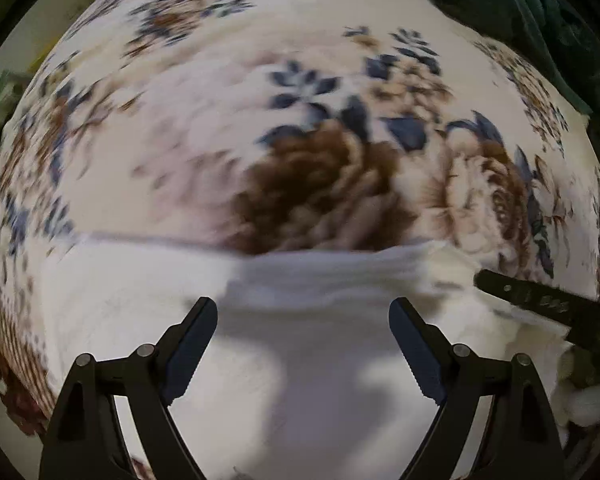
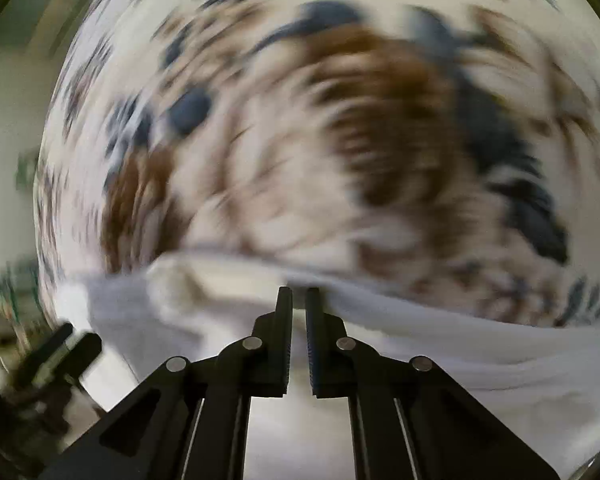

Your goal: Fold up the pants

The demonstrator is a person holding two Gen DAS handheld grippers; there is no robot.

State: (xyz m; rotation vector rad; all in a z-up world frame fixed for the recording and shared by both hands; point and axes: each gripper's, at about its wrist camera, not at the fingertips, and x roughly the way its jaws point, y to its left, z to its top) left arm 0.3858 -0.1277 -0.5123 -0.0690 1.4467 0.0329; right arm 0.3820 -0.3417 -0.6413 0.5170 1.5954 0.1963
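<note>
White pants, lower frame, on floral blanket. Left gripper: jaws spread, empty. Right gripper: jaws clenched; whether they pinch fabric, cannot tell.

Soft even light, heavy motion blur, fisheye bulge, dark vignetted corners.

Motion smeared the brown-and-blue floral bedspread across nearly the whole right wrist view. The white fabric pants ran off the left wrist picture at six o'clock. A dark green cloth bundle at one o'clock was cut by the rim, unidentifiable.
</note>
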